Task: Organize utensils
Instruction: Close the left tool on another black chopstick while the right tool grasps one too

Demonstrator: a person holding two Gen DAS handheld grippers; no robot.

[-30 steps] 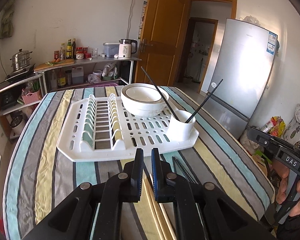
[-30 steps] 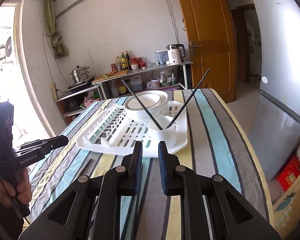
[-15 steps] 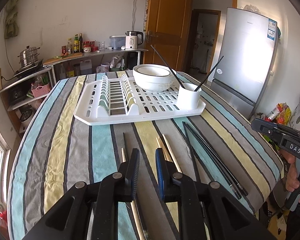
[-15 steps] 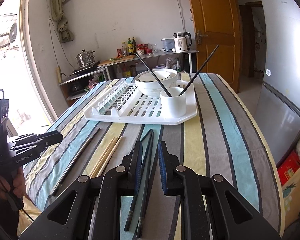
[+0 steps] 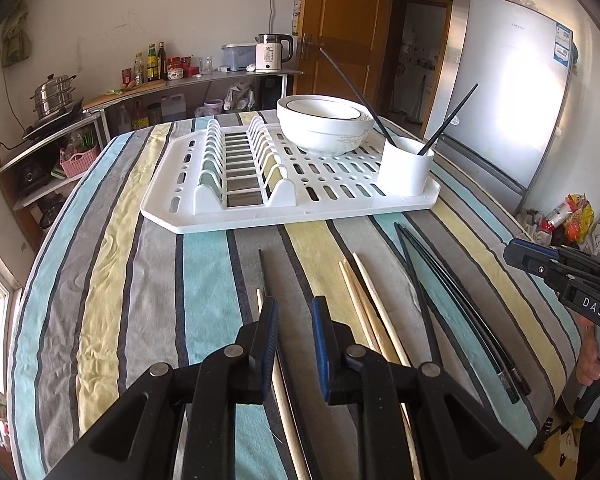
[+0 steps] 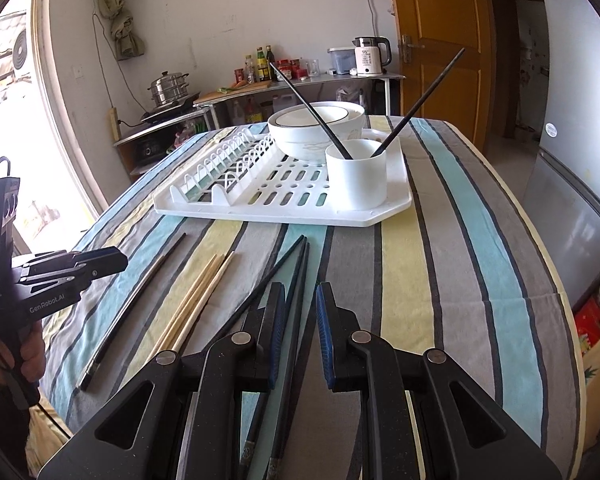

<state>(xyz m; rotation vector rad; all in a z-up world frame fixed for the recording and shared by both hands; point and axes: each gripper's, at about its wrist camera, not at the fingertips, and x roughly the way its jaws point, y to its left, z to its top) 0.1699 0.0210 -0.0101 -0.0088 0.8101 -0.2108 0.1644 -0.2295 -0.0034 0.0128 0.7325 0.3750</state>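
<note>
Loose chopsticks lie on the striped tablecloth in front of a white dish rack (image 5: 292, 208). My left gripper (image 5: 294, 312) hovers low over the cloth, open by a narrow gap that holds nothing. A black chopstick (image 5: 265, 272) and a wooden one run under its left finger. A wooden bundle (image 5: 364, 292) and black chopsticks (image 5: 440, 292) lie to its right. My right gripper (image 6: 300, 300) is open above a black pair (image 6: 296, 264); one stick shows through the gap, untouched. The white cup (image 6: 356, 176) on the rack (image 6: 260, 208) holds two black chopsticks.
Stacked white bowls (image 5: 324, 128) sit on the rack behind the cup. Wooden chopsticks (image 6: 204, 292) and a single black one (image 6: 140, 292) lie left of my right gripper. A fridge (image 5: 508, 88) stands past the table's right edge. A shelf with a kettle (image 5: 270, 52) lines the far wall.
Both grippers have sunk toward the table and tipped downward, bringing the loose chopsticks into view. The left jaws have parted slightly. The right jaws kept their gap.
</note>
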